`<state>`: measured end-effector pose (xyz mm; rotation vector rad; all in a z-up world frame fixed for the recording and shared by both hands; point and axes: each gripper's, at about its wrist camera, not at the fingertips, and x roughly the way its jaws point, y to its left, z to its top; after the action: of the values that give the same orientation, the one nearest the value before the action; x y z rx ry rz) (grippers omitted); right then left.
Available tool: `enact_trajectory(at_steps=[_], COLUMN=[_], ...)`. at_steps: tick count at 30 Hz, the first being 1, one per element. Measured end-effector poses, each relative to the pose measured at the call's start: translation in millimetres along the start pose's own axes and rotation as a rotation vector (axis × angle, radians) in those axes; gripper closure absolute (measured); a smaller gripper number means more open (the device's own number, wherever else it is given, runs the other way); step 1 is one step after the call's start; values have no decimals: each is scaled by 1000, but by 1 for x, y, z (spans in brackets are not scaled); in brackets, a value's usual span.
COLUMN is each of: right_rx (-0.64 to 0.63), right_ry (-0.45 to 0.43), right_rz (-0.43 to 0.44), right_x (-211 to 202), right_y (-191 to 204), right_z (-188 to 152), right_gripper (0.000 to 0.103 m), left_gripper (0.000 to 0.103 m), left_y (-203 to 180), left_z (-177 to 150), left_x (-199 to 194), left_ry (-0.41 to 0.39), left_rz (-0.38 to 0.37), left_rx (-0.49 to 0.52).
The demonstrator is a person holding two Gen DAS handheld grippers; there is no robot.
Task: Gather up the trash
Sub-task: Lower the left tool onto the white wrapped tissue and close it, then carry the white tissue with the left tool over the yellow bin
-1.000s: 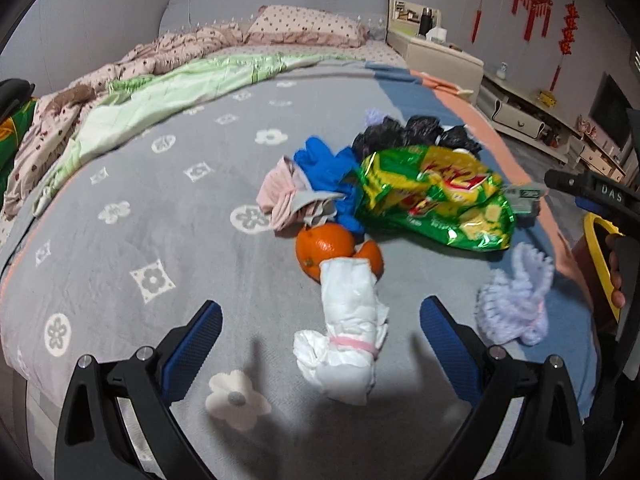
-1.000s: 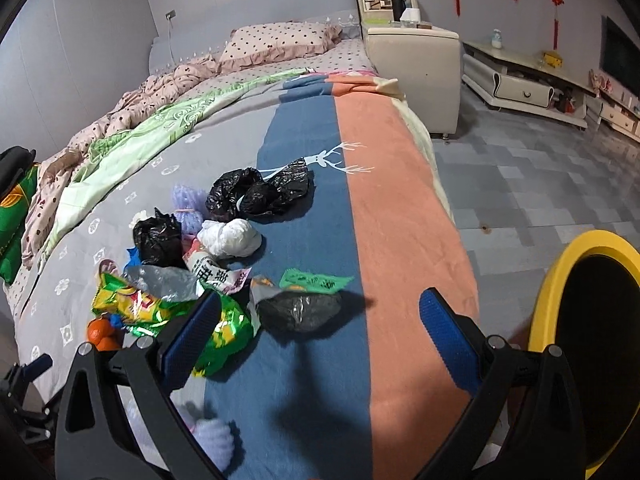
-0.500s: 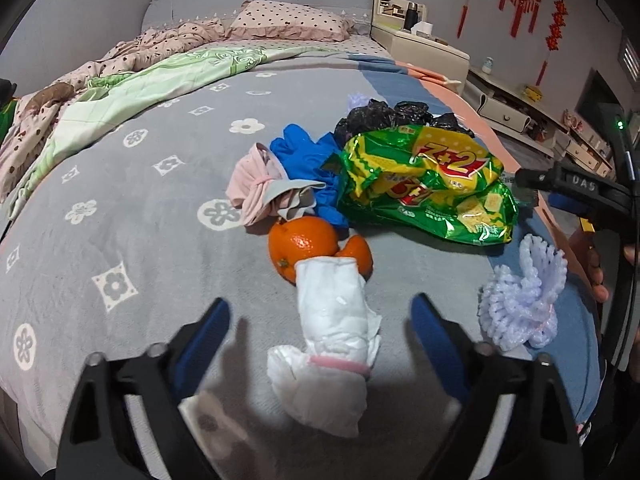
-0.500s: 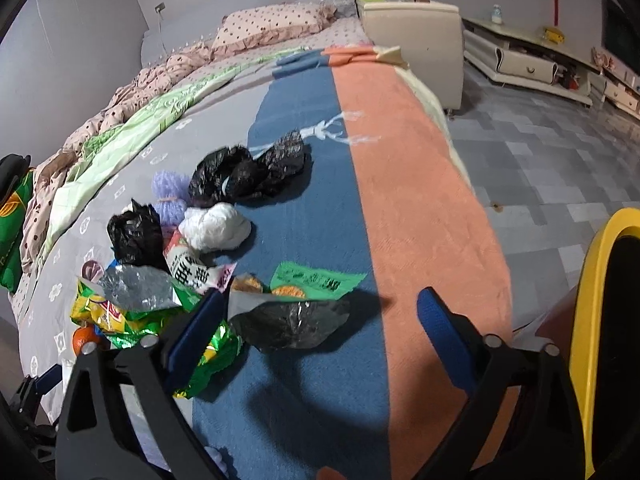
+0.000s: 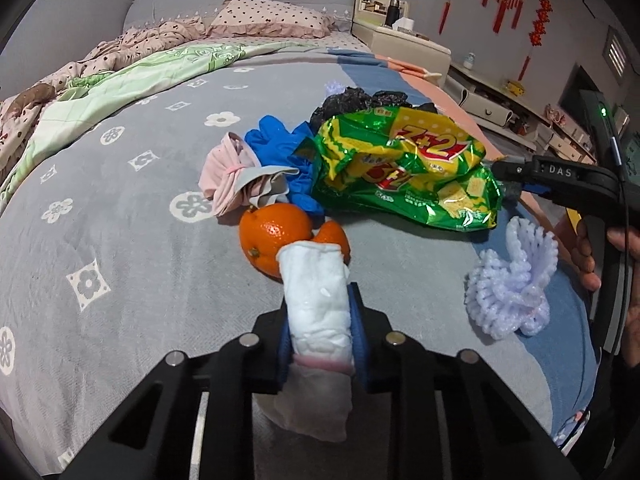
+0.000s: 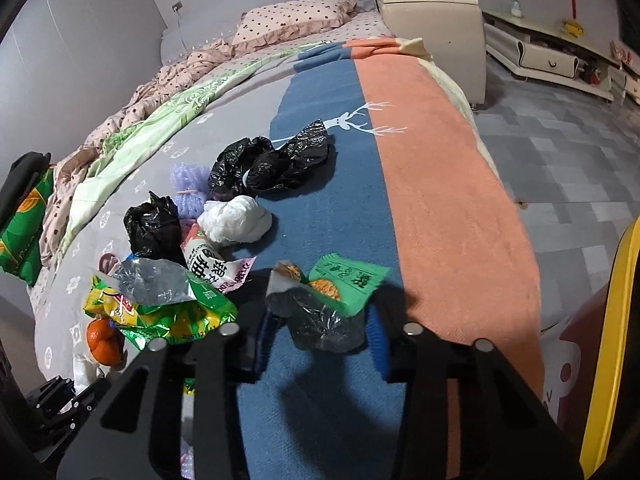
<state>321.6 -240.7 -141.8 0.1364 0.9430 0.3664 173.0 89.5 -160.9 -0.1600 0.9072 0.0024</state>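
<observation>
My left gripper (image 5: 320, 332) is shut on a rolled white tissue wad (image 5: 318, 308) lying on the grey bedspread, just in front of two oranges (image 5: 276, 232). Behind them lie a pink cloth (image 5: 228, 176), a blue glove (image 5: 280, 148) and a green-yellow snack bag (image 5: 408, 168). My right gripper (image 6: 320, 336) has closed around a crumpled grey-and-green wrapper (image 6: 324, 304) on the blue stripe of the blanket; the pads (image 6: 378, 340) sit at its sides.
Black plastic bags (image 6: 272, 160), a white wad (image 6: 236, 220), a printed packet (image 6: 212, 264) and the snack bag (image 6: 160, 312) lie left of the right gripper. A white foam fruit net (image 5: 516, 284) lies right of the left gripper. A yellow bin rim (image 6: 620, 320) stands at the bed's right.
Both grippers moved forward and down and closed: the left one onto the white tissue wad, the right one around the crumpled wrapper.
</observation>
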Motion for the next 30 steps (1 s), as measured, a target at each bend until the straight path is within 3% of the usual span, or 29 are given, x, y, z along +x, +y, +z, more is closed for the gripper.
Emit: enact_trajectory(at_steps=[7, 14, 23, 30], right_rx=[6, -10, -14, -27], right_ry=[-58, -159, -234, -359], right_rz=[52, 85, 157, 135], right_x=[-13, -53, -137, -230], right_y=[-4, -1, 8, 1], right_z=[-1, -4, -11, -2], right_gripper=[74, 74, 74, 74], left_gripper=[81, 81, 81, 81], left_y=[4, -2, -26, -71], left_z=[-6, -5, 10, 33], left_x=[-19, -50, -91, -126], left_ry=[-64, -163, -229, -309], left_rz=[-62, -23, -45, -78], left_rx=[-38, -17, 20, 106])
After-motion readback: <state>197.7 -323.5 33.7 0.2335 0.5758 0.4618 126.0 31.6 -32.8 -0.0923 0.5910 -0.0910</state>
